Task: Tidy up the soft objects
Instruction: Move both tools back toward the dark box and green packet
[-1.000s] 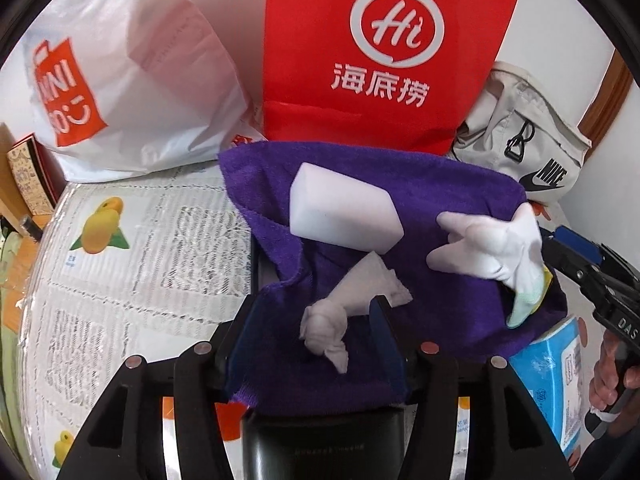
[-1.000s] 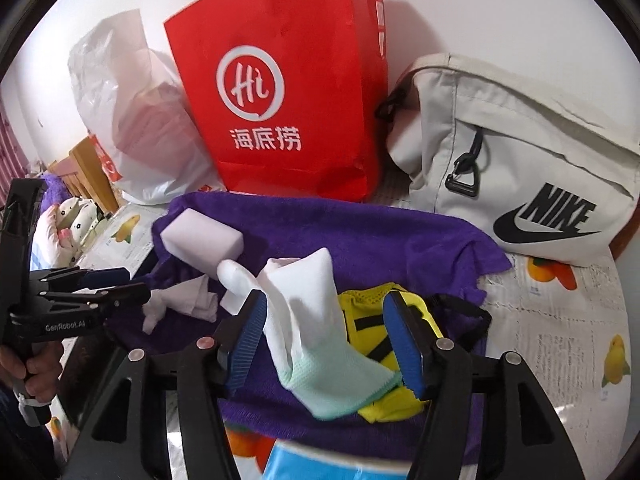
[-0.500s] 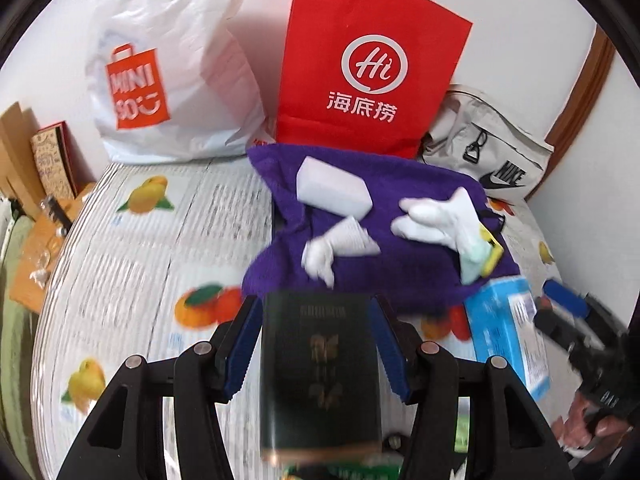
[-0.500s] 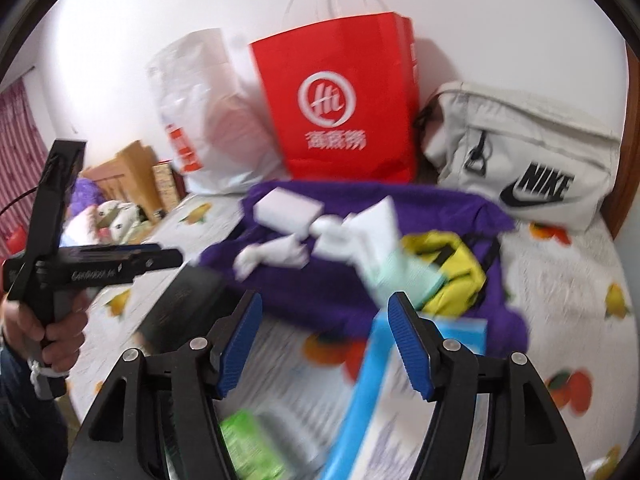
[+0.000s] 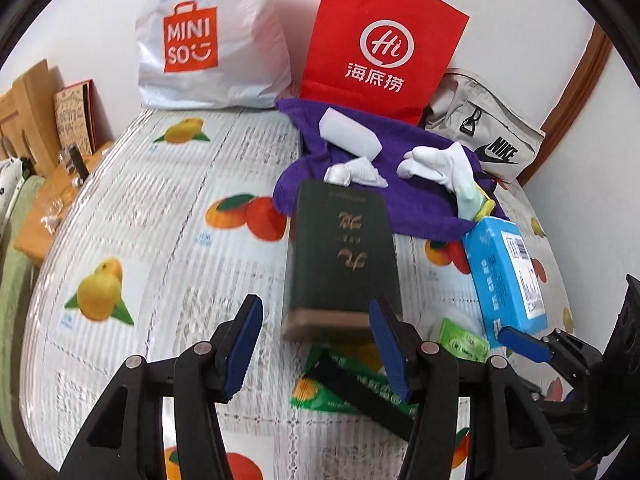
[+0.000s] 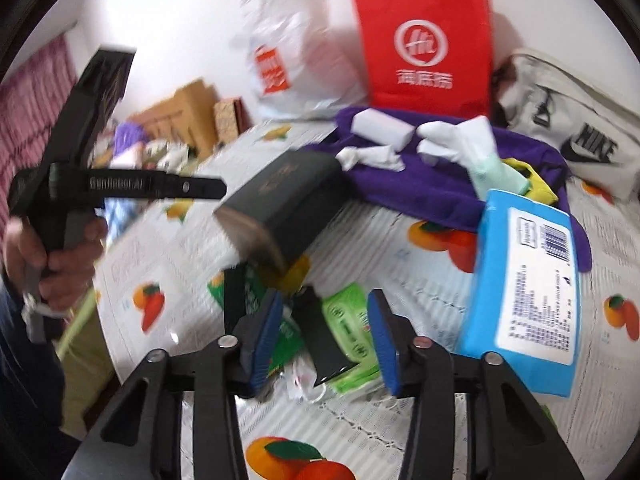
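A purple towel (image 5: 416, 200) (image 6: 440, 184) lies at the back of the table. On it rest a white sponge block (image 5: 350, 134) (image 6: 382, 128), a crumpled white cloth (image 5: 356, 172) (image 6: 372, 158), a white glove (image 5: 440, 164) (image 6: 464, 140) and a yellow item (image 6: 536, 184). My left gripper (image 5: 316, 344) is open and empty, pulled back in front of a dark green box (image 5: 344, 252). My right gripper (image 6: 326, 340) is open and empty above green packets (image 6: 348, 328).
A blue tissue pack (image 5: 504, 272) (image 6: 524, 288) lies right of the box. A red paper bag (image 5: 380, 44), a white Miniso bag (image 5: 208, 40) and a beige Nike bag (image 5: 488, 140) stand at the back. Cardboard boxes (image 5: 24, 120) sit at the left edge.
Both grippers have let go and pulled back from the purple towel toward the table's near side. The glove and the white cloth stay on the towel.
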A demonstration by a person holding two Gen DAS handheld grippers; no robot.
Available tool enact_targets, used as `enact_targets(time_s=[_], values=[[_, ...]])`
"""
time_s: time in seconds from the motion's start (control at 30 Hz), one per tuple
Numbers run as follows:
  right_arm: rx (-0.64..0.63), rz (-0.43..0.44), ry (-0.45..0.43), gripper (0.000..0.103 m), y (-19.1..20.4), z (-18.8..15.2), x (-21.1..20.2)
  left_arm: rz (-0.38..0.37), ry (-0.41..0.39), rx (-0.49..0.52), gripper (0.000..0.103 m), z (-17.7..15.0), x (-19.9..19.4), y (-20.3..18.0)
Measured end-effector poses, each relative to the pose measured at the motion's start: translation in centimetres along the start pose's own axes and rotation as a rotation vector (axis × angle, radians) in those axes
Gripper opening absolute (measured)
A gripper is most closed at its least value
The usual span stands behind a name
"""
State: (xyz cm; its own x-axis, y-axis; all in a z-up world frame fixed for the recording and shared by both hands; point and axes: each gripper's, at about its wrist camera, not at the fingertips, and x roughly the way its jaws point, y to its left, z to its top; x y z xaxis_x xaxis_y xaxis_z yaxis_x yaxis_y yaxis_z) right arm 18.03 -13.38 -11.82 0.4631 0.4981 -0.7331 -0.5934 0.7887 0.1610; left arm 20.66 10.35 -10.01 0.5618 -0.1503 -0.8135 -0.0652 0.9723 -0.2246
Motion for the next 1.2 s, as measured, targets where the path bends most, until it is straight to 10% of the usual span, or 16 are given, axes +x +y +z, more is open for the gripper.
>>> enact_targets(time_s=[0.5,1.2], values=[[-0.223,-0.15,0.118,0.025,3.4,-1.4,4.8,-0.024,0.062,-0.055,0.053,-2.9,1.7,2.7],[-0.016,-0.116,-0.045,0.021,1.4,-3.3,-3.8,-0.03,0.099,-0.023,0.053,-7.2,0.5,-0.5]])
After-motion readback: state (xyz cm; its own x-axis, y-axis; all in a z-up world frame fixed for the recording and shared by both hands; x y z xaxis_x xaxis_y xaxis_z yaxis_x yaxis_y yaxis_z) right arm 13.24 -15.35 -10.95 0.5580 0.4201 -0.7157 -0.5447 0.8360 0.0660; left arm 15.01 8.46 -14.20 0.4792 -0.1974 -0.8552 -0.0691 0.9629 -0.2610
